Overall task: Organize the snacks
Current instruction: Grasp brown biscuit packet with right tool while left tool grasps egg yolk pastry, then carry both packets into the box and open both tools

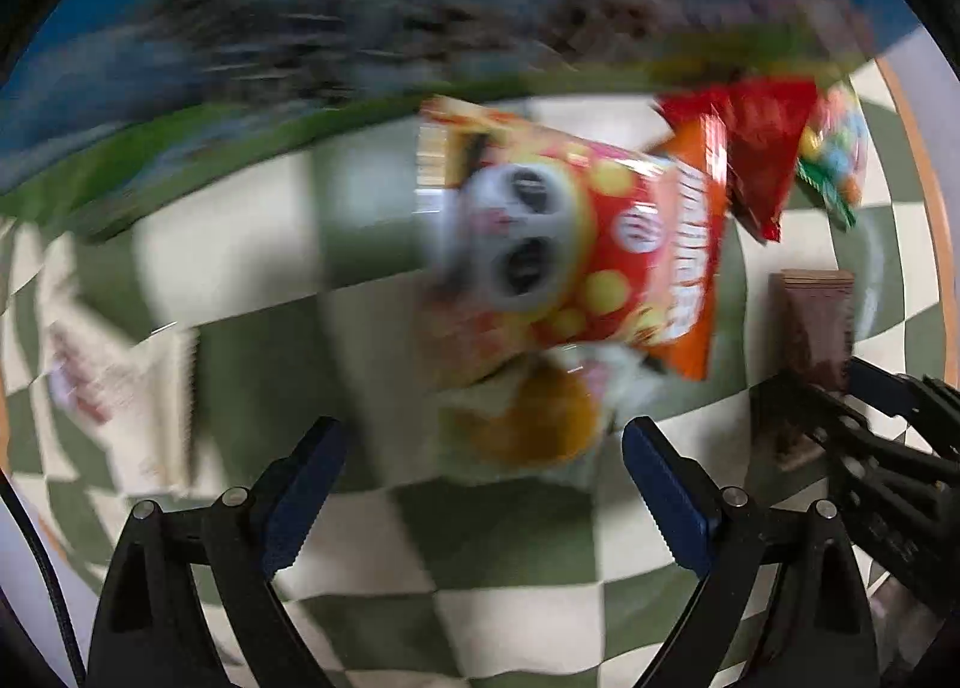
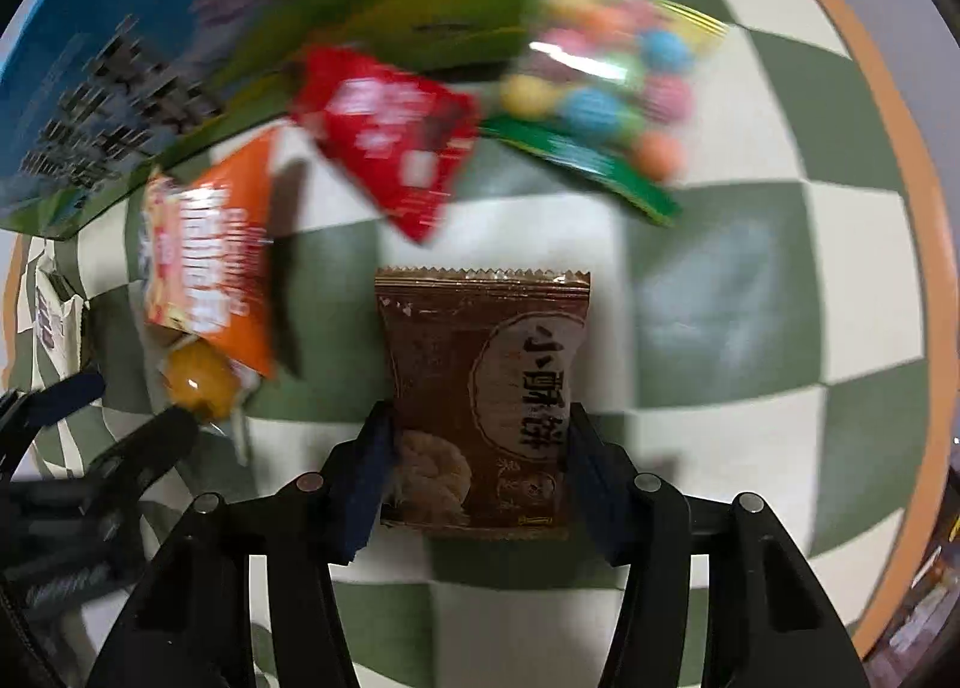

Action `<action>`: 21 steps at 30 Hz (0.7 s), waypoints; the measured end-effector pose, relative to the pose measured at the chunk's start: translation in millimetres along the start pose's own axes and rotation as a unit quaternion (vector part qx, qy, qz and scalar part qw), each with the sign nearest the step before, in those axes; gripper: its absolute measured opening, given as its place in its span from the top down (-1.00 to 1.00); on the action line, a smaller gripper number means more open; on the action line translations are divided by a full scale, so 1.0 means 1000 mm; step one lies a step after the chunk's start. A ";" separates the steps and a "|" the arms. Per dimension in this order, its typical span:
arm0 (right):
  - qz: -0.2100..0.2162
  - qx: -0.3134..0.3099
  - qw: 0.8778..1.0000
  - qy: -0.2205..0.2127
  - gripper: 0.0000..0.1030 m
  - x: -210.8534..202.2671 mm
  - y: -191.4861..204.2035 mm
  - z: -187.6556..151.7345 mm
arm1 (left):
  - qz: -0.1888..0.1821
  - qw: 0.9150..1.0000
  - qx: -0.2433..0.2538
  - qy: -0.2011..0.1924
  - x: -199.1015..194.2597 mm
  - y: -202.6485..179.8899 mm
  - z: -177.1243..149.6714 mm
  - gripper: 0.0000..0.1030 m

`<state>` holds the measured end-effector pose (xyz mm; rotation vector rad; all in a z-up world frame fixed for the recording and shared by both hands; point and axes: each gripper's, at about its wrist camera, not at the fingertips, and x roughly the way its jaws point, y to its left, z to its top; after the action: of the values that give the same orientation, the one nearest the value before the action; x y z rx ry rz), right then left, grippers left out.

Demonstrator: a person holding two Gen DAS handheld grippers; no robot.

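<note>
Brown biscuit packet (image 2: 480,406) is clamped by the right gripper (image 2: 474,448) near the orange packet (image 2: 210,256) (blurred); placement is judged next, the left gripper (image 1: 480,484) being held apart.

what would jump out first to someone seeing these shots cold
The brown cookie packet in the right wrist view, sharp while all around it blurs, sits between the closed-in fingers of the right gripper over the green-and-cream checkered cloth. Next, in the left wrist view, the red-and-orange panda-face snack bag lies ahead of the open left gripper. A clear bag of pastel candies lies at the top of the right view.
</note>
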<state>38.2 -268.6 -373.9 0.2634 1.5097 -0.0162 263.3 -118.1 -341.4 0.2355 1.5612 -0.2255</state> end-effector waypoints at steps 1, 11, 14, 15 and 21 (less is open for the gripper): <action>-0.001 0.002 1.000 0.004 -0.12 -0.002 -0.006 -0.002 | 0.001 1.000 0.009 0.005 0.005 -0.006 0.002 -0.83; -0.027 0.008 0.999 0.020 -0.38 0.013 -0.004 0.004 | -0.001 1.000 -0.005 -0.009 -0.001 0.011 -0.033 -0.16; -0.036 -0.003 0.999 0.005 -0.13 0.014 0.003 -0.003 | -0.014 0.999 -0.034 0.001 -0.002 0.025 -0.061 -0.16; -0.035 -0.010 0.999 0.003 -0.13 0.013 0.005 -0.007 | -0.021 0.999 -0.043 0.005 -0.001 0.028 -0.069 -0.16; -0.005 -0.049 0.998 0.032 -0.13 0.010 0.018 -0.046 | -0.081 0.989 -0.122 0.029 0.003 0.053 -0.109 -0.16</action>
<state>-3.0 -241.7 -383.1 0.1788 1.5712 0.0579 174.7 -35.4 -344.1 -0.0788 1.6502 -0.1537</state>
